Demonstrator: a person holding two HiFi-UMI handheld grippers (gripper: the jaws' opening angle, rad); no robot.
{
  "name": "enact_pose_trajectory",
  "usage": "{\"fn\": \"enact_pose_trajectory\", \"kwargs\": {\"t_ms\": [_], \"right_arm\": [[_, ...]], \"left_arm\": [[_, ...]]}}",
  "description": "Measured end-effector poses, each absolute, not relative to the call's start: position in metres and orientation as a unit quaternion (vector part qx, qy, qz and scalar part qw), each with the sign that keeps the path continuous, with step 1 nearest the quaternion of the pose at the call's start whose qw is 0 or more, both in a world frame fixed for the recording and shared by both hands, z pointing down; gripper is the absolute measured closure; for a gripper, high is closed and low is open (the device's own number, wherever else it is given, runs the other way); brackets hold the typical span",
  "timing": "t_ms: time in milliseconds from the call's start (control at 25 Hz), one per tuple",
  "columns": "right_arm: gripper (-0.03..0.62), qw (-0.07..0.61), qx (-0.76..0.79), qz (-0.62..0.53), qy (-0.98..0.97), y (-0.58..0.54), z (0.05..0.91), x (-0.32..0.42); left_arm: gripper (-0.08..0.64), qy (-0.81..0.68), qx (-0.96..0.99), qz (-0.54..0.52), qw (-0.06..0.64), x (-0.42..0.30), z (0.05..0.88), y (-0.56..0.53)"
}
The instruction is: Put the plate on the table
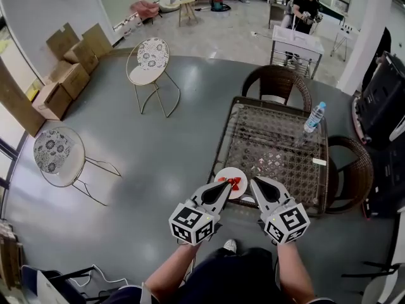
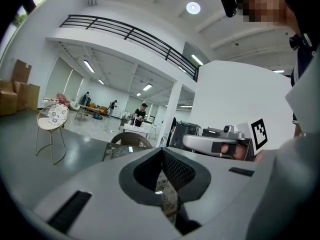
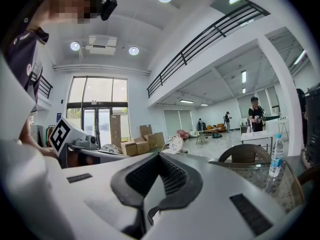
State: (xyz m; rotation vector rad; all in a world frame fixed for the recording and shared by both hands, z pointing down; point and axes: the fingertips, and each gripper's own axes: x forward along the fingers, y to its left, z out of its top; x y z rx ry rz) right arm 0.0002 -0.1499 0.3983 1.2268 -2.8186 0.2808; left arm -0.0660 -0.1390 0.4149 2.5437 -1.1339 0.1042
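Left gripper (image 1: 226, 183) and right gripper (image 1: 254, 182): jaws together, empty

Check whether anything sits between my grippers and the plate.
Nothing visible does. The plate lies at the table's near edge. The left gripper and right gripper, both shut and empty, have their tips right by it in the head view. The bottle stands far off at the back right.
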Motion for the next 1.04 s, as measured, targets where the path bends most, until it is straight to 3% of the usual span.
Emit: {"fn": "enact_pose_trajectory", "kwargs": {"t_ms": [1040], "right_arm": [[0.588, 0.022, 0.401, 0.084, -0.912, -0.145, 0.387, 0.018]], "left_arm": [[0.552, -0.386, 0.904, 0.023, 0.184, -0.049, 0.402, -0.137]]}}
